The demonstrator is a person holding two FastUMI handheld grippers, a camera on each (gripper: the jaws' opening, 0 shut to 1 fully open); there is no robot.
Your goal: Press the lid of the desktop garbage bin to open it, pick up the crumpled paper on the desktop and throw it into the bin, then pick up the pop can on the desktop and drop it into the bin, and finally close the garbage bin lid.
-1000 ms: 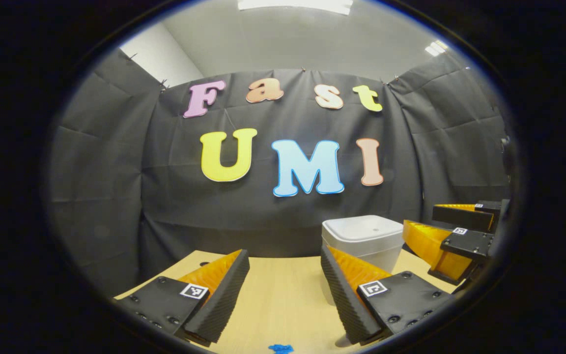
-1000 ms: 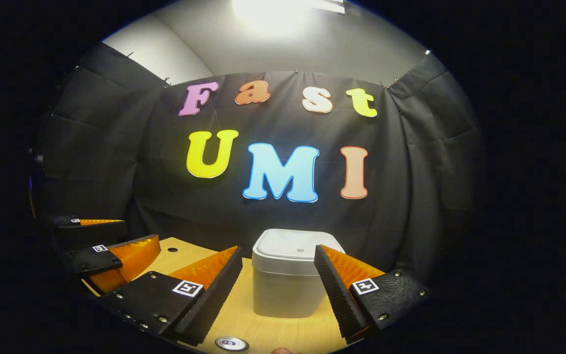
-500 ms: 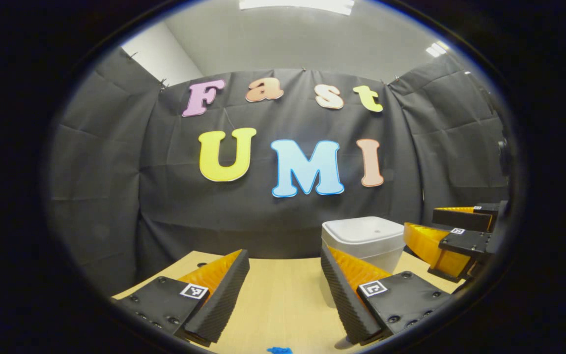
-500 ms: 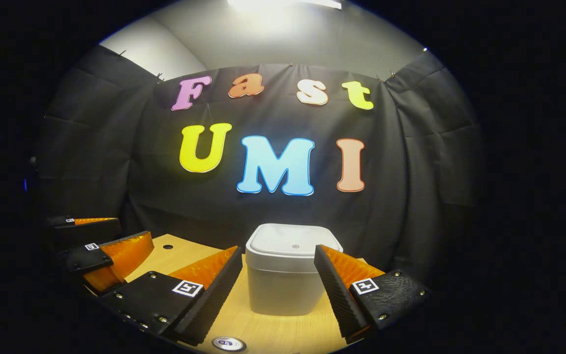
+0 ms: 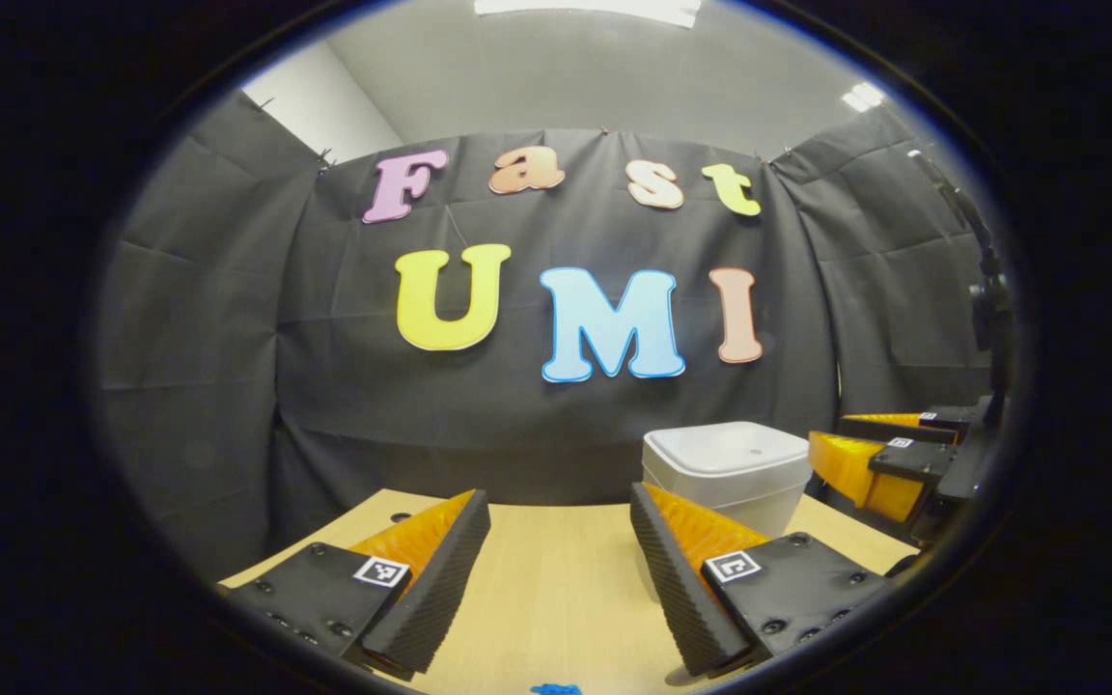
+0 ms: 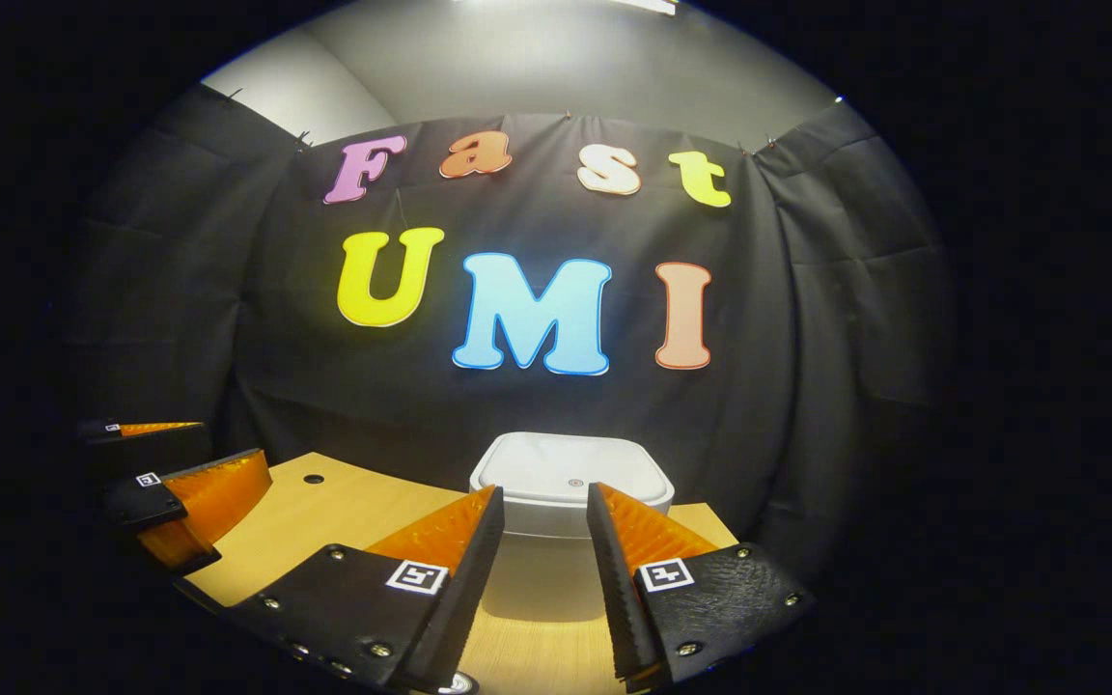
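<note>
There is 1 garbage bin (image 6: pixel 570 483), a pale square tub with its lid (image 6: pixel 572 471) down flat, standing on the wooden surface (image 6: pixel 344 512) near the booth's back wall. In the right gripper view the right hand-held gripper (image 6: pixel 542 569) points straight at the bin, its 2 fingers partly open with nothing between them, short of the bin's front. At the bottom edge of that view 1 pop can (image 6: pixel 458 684) shows just its top rim. In the left gripper view the left hand-held gripper (image 5: pixel 556 569) hangs wide open and empty over the surface, the bin off to its right. 1 small blue scrap (image 5: pixel 556 689) lies at the bottom edge; what it is cannot be told
</note>
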